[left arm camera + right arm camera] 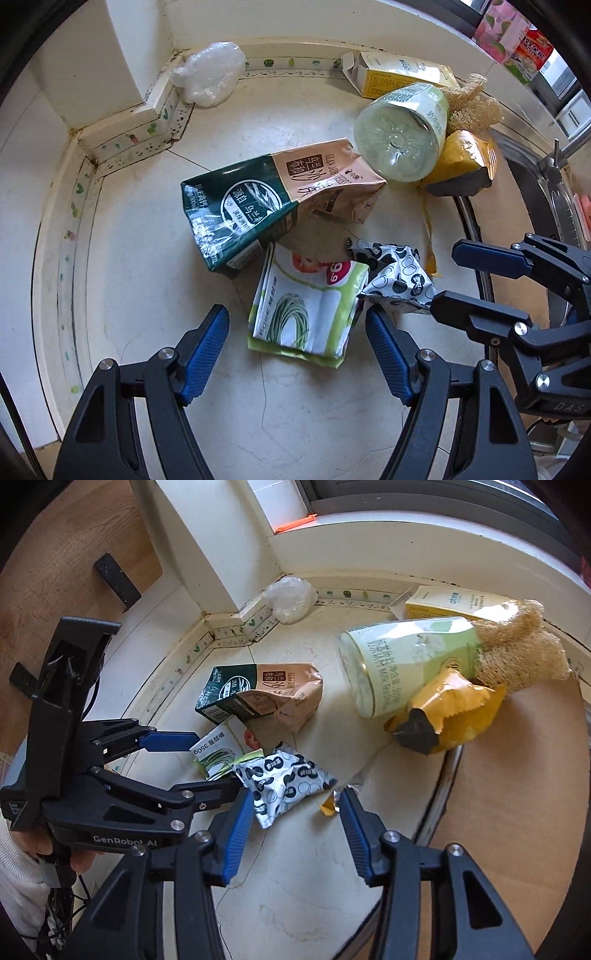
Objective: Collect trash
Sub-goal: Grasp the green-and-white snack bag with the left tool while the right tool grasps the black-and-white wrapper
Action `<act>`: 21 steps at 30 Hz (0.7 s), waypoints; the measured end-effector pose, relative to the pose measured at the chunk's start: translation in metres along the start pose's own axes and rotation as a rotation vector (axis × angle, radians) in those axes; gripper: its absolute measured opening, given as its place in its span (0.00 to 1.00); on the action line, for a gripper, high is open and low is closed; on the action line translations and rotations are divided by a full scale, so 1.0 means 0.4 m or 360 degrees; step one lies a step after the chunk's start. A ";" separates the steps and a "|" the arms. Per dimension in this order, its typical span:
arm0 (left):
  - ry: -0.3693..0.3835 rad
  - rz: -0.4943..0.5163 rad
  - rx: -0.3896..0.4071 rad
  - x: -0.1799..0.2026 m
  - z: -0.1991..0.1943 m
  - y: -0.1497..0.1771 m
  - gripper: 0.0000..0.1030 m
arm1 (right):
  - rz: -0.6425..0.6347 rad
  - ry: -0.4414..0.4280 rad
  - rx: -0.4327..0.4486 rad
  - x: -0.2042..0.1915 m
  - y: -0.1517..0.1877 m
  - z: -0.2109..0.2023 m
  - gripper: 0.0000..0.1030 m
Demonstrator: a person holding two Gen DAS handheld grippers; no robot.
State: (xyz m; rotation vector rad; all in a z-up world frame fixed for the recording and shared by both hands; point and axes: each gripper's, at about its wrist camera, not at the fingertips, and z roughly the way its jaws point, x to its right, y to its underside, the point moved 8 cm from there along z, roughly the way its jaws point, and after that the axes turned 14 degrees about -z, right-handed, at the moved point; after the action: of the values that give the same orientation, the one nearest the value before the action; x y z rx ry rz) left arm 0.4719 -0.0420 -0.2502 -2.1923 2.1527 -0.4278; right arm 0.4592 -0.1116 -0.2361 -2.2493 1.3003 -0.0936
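Observation:
On the pale counter lies a green-and-white packet (303,314) (216,758). My left gripper (295,317) (218,762) stands open astride it, one pad on each side. To its right is a black-and-white spotted wrapper (395,277) (288,779). My right gripper (295,797) (447,278) is open, with the wrapper's near end between its fingertips and not pinched. Beyond lie a crushed green-and-tan carton (273,195) (258,694), a toppled bottle with a pale green label (399,136) (406,664) and a yellow bag (461,162) (450,712).
A yellow-and-white box (399,72), a loofah (476,103) and a crumpled clear plastic bag (210,72) lie along the back wall. A wall pillar (221,546) closes the left corner. Brown board (517,794) and a sink rim (554,192) are on the right.

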 end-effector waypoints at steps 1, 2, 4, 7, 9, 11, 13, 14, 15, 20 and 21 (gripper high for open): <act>0.0006 0.0007 -0.0007 0.001 0.004 -0.003 0.72 | -0.0003 -0.0010 -0.0002 0.000 0.000 0.005 0.47; 0.0012 0.0016 -0.0014 0.003 0.008 -0.007 0.68 | -0.0005 -0.0017 -0.0003 0.001 -0.001 0.009 0.47; 0.0019 0.0043 -0.0019 0.012 0.015 -0.014 0.60 | -0.0006 -0.0038 -0.0003 0.001 -0.003 0.016 0.47; 0.0008 0.0076 0.0003 0.024 0.019 -0.030 0.50 | -0.0006 -0.0071 -0.0004 0.002 -0.002 0.017 0.47; 0.0007 0.0074 0.0020 0.024 0.015 -0.035 0.29 | -0.0010 -0.0086 -0.0004 0.000 -0.005 0.021 0.47; 0.0028 0.0047 0.0029 0.019 0.008 -0.040 0.24 | -0.0025 -0.0081 0.0000 0.002 -0.007 0.023 0.49; 0.0012 0.0016 0.0051 0.009 -0.002 -0.041 0.21 | -0.0043 -0.0081 0.0000 -0.001 -0.009 0.026 0.50; -0.0003 0.0003 0.0060 0.003 -0.005 -0.041 0.19 | -0.0053 -0.0080 0.0002 -0.004 -0.011 0.026 0.51; -0.0004 -0.0010 0.0069 0.001 -0.009 -0.036 0.18 | -0.0065 -0.0076 0.0005 -0.007 -0.014 0.027 0.53; 0.0016 -0.0081 0.0101 -0.018 -0.043 -0.002 0.17 | -0.0123 -0.0034 -0.0006 -0.017 -0.022 0.044 0.54; 0.0020 -0.0092 0.0106 -0.024 -0.051 0.018 0.17 | -0.0130 -0.0018 -0.0014 -0.017 -0.023 0.051 0.54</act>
State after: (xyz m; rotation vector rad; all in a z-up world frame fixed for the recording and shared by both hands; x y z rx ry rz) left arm 0.4605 -0.0294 -0.2337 -2.2268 2.0535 -0.5099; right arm 0.4691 -0.0942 -0.2477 -2.3073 1.2050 -0.1046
